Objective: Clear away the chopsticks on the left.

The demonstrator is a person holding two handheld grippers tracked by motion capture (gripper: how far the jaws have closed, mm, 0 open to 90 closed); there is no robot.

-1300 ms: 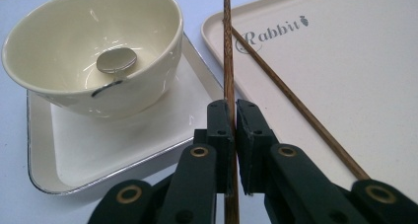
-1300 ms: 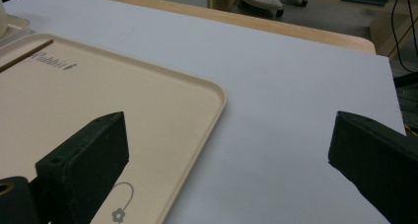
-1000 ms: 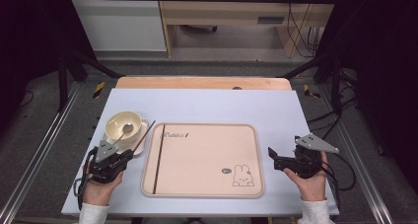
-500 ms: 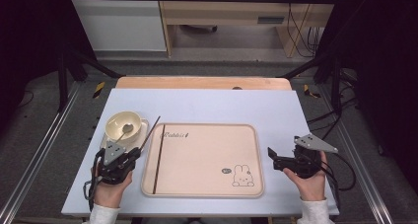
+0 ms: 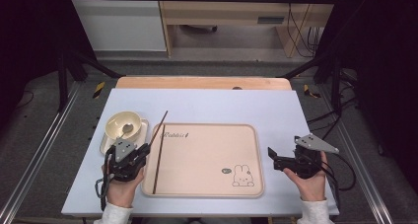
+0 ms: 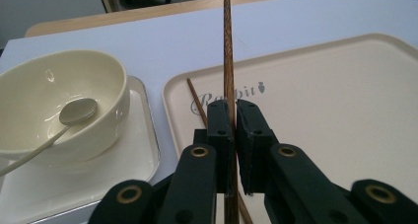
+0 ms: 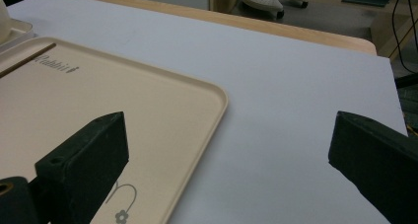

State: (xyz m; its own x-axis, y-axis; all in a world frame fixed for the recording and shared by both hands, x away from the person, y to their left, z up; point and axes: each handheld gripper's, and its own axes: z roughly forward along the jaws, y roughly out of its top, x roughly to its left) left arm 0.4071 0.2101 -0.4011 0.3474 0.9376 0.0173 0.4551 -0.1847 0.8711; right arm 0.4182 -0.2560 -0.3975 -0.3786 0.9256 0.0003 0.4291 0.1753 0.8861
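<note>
On the tray lies one chopstick (bowl holds a spoon).

Two chopsticks, one bowl, one spoon, two trays

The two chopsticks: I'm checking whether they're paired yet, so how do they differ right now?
The held chopstick is clamped in the left gripper, its tip raised past the tray's far edge. The other chopstick lies flat along the left side of the tray, free of either gripper. Both are thin, dark brown sticks.
</note>
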